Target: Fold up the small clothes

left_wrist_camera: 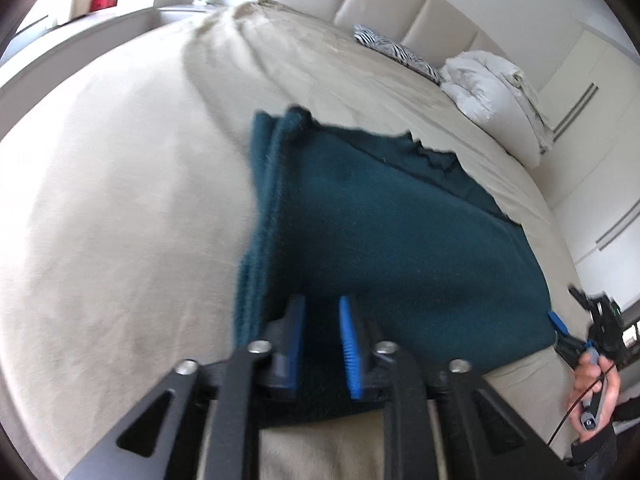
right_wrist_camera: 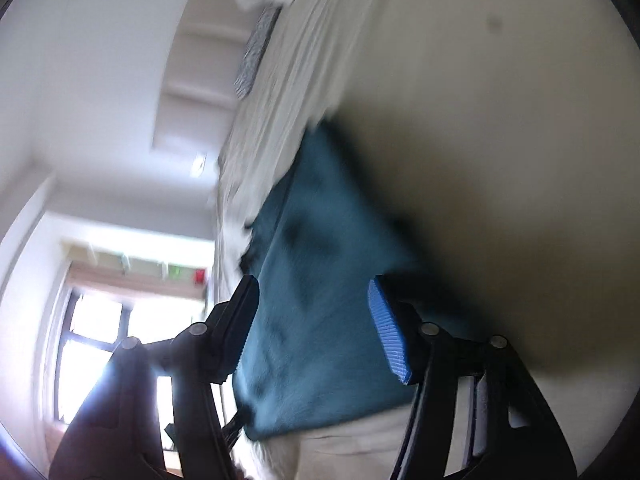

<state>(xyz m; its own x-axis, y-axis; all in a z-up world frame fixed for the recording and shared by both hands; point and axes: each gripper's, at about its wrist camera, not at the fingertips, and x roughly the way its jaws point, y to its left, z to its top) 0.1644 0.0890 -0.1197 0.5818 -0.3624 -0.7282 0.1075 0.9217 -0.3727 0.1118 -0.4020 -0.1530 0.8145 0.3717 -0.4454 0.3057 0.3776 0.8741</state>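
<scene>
A dark teal garment point(left_wrist_camera: 380, 240) lies folded flat on the beige bed point(left_wrist_camera: 120, 200), with a thick folded edge on its left side. My left gripper point(left_wrist_camera: 322, 308) hovers over its near edge, jaws a little apart with nothing between them. The right gripper point(left_wrist_camera: 560, 324) shows at the garment's right corner in the left wrist view. In the right wrist view the right gripper point(right_wrist_camera: 312, 292) is open wide, with the teal garment point(right_wrist_camera: 320, 300) lying beyond its blue pads point(right_wrist_camera: 386, 328). That view is blurred and tilted.
A white bundled duvet point(left_wrist_camera: 488, 80) and a zebra-patterned pillow point(left_wrist_camera: 392, 48) lie at the head of the bed by the padded headboard point(left_wrist_camera: 400, 4). White wardrobe doors point(left_wrist_camera: 592, 120) stand to the right. A window point(right_wrist_camera: 92, 340) shows in the right wrist view.
</scene>
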